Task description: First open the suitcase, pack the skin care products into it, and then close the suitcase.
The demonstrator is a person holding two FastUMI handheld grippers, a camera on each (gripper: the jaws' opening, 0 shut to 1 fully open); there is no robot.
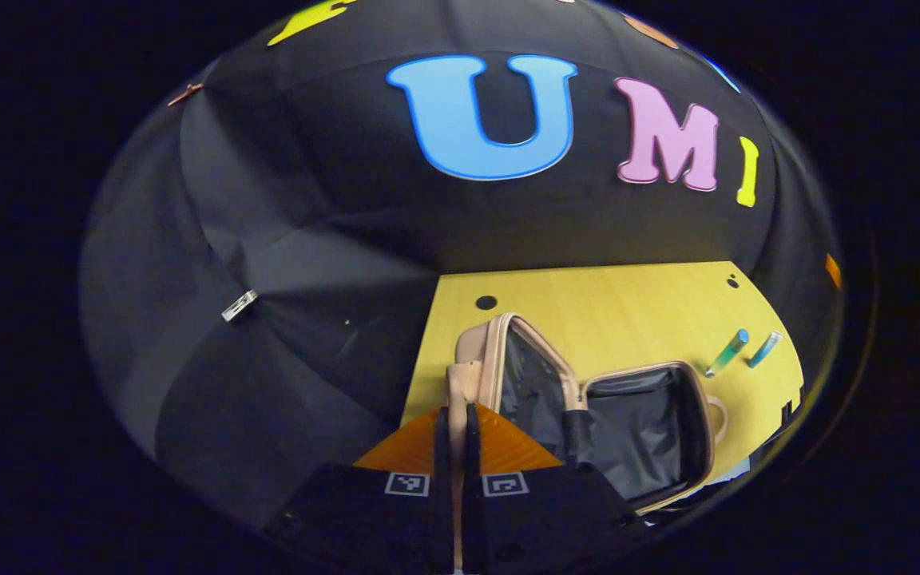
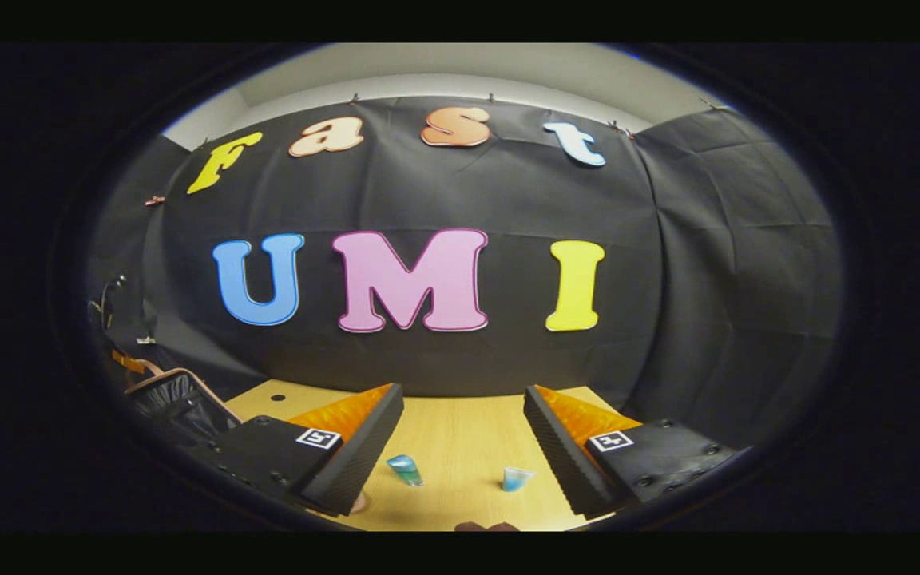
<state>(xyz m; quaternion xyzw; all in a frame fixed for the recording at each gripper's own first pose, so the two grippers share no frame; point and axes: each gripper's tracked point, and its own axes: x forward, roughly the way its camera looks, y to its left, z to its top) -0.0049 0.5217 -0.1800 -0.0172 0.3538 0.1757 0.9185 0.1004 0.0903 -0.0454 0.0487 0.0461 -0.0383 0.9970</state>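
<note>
The wooden table (image 1: 628, 299) carries the open suitcase (image 1: 644, 431), its dark-lined tray flat and its lid (image 1: 520, 371) raised, with the left gripper (image 1: 456, 431) clamped on the lid's edge. Two tubes (image 2: 406, 469) (image 2: 516, 478) lie near each other just beyond the tray, long axes roughly parallel. The right gripper (image 2: 464, 447) hovers over them, jaws wide apart.
</note>
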